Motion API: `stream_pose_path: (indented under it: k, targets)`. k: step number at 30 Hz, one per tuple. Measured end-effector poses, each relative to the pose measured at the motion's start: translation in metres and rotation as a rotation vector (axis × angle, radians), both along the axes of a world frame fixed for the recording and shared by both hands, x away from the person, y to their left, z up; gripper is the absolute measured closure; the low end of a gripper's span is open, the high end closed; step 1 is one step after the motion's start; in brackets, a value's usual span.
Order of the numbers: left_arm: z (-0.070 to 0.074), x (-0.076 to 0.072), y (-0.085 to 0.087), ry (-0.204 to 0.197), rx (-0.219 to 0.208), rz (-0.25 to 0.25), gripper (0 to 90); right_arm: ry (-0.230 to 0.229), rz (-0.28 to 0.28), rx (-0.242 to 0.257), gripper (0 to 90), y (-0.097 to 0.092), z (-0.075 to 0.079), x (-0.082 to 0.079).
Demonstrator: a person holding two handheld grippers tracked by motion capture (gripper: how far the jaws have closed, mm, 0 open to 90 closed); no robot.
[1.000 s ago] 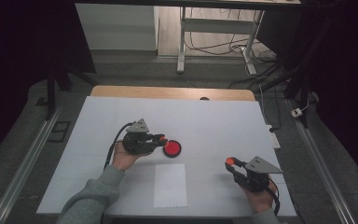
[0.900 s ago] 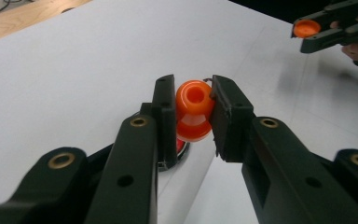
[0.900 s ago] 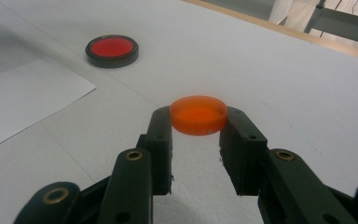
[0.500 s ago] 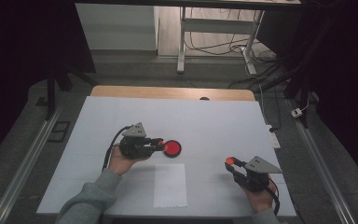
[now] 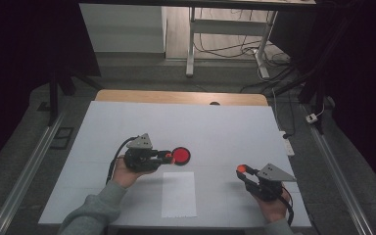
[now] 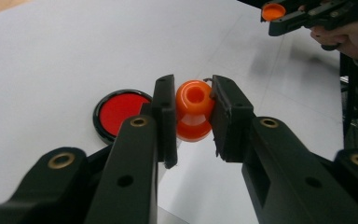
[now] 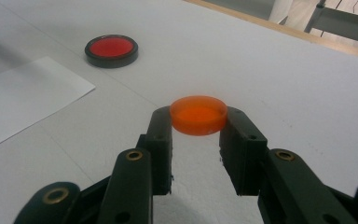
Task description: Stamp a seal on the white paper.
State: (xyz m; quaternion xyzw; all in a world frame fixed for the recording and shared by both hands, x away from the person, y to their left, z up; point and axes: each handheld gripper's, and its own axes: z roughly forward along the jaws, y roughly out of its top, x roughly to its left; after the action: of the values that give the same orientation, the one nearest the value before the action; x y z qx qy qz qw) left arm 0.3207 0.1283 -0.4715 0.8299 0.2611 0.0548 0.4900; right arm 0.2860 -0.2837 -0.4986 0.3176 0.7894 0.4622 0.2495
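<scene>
My left gripper (image 6: 193,122) is shut on a small orange bottle-shaped piece (image 6: 194,109), whose open mouth faces the camera. It hovers just left of a red disc with a black rim (image 5: 180,155) that lies flat on the white table (image 5: 127,122). In the high view my left gripper (image 5: 165,156) points right at the disc. My right gripper (image 7: 198,128) is shut on a round orange cap (image 7: 198,114), held level above the table. In the high view the right gripper (image 5: 241,169) is near the front right.
A white paper sheet (image 5: 178,194) lies between the two hands near the table's front edge. The red disc (image 7: 111,49) and the sheet (image 7: 23,98) lie far left in the right gripper view. A wooden strip (image 5: 176,97) borders the table's far edge.
My left gripper has shifted a little toward the person with the orange piece in it. The right gripper and the red disc have stayed put.
</scene>
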Motion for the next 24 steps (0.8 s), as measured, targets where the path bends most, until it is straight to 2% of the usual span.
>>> stream_pose_path:
  k: [15, 24]
  targets:
    - [-0.006, -0.018, -0.009, -0.004, 0.018, -0.039, 72.2, -0.001, 0.001, -0.003, 64.4, 0.000, 0.000, 0.000]
    - [-0.016, -0.026, -0.013, -0.005, 0.040, -0.064, 72.2, 0.003, -0.008, -0.007, 64.4, -0.001, 0.000, 0.000]
